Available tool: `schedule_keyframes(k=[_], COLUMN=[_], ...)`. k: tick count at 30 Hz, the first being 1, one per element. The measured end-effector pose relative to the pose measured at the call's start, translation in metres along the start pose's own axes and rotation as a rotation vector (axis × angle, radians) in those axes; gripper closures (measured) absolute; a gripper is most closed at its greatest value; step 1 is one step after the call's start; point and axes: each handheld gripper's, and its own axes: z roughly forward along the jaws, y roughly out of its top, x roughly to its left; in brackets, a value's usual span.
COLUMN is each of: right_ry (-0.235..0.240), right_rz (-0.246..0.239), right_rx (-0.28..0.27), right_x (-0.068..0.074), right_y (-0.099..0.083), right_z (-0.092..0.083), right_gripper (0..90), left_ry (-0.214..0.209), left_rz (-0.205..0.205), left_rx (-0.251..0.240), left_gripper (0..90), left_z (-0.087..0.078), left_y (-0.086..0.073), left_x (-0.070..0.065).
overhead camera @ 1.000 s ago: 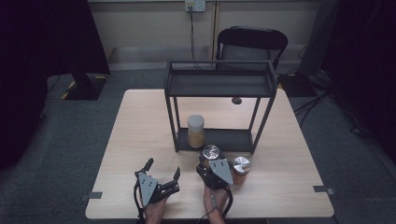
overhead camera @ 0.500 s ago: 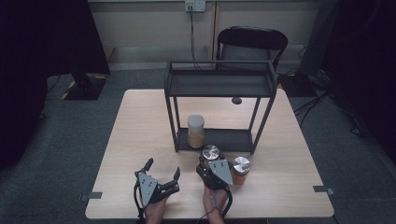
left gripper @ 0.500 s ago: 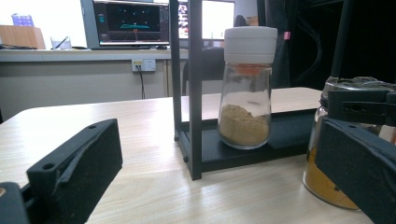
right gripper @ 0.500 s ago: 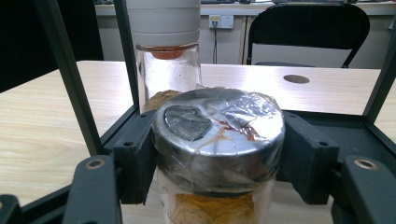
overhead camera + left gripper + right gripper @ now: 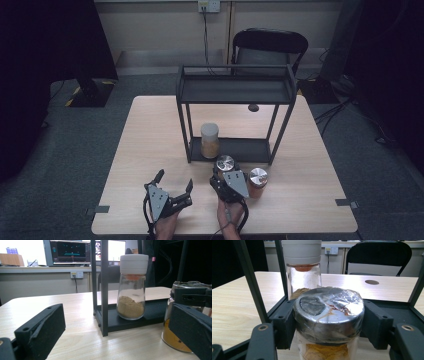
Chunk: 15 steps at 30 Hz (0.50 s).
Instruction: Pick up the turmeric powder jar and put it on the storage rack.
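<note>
Glass jar (image 5: 329, 315), crinkled foil-wrapped steel lid, clamped in right gripper (image 5: 329, 322); left gripper (image 5: 174, 186) released over wood-grain bench (image 5: 150, 130).

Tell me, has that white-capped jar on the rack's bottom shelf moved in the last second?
No. The white-capped jar sits at the same spot beside the rack's front left post.

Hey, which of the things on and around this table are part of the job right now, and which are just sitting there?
In the job:
- right gripper, shut on the silver-lidded jar
- black shelf rack, just ahead of it
- white-capped jar on the rack's bottom shelf
- second silver-lidded jar on the table

Lying about:
- left gripper, open and holding nothing
- black chair
- wall socket
</note>
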Motion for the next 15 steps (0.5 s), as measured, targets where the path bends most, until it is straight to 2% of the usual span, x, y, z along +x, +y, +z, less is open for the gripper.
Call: schedule_keyframes(k=[15], right_ry=[0.014], right_rz=[-0.002], right_rx=[-0.006], right_x=[-0.0016], right_y=[0.0045], right_z=[-0.0002], right_gripper=[34.8], left_ry=[0.0], left_rz=[0.0], left_rx=[0.0], left_gripper=[0.4], left_z=[0.0], left_y=[0.0], left_x=[0.0])
